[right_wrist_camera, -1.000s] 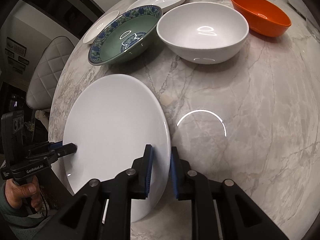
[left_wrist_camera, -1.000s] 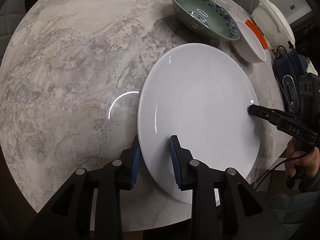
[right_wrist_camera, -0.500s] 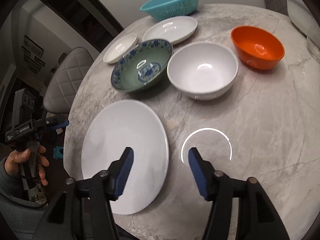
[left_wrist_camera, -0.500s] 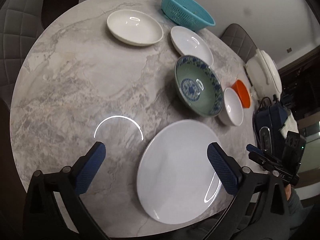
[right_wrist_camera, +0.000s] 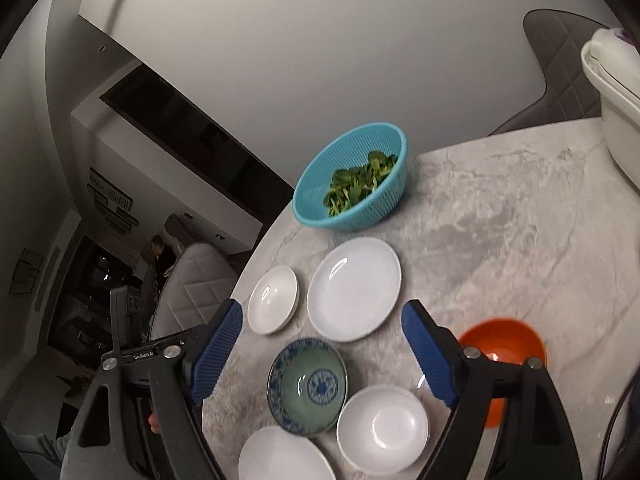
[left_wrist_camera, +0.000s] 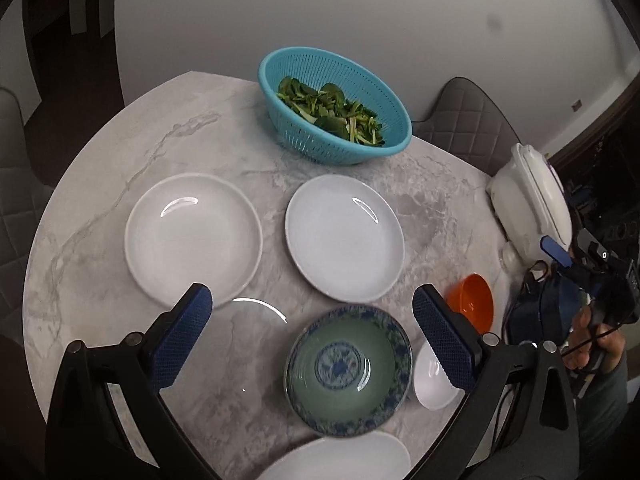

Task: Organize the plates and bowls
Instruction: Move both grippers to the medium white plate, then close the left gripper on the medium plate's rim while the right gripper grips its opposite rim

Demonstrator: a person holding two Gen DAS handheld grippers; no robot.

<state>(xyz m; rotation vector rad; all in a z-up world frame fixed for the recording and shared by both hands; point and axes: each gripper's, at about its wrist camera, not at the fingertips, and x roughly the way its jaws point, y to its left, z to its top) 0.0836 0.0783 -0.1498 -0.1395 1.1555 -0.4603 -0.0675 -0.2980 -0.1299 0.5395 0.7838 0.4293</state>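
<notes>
Both grippers are open, empty and raised high above the marble table. My left gripper hovers over the blue-patterned green bowl. The large white plate lies at the near edge. Beyond are a deep white plate and a flat white plate. A small white bowl and an orange bowl sit at right. My right gripper sees the same set: green bowl, white bowl, orange bowl, large plate, two plates.
A teal colander of greens stands at the table's far edge, also in the right wrist view. A white appliance sits at the right edge. Padded chairs surround the table.
Both grippers let go of the large white plate, opened wide and rose up and back from the table. The plate now lies flat at the near edge.
</notes>
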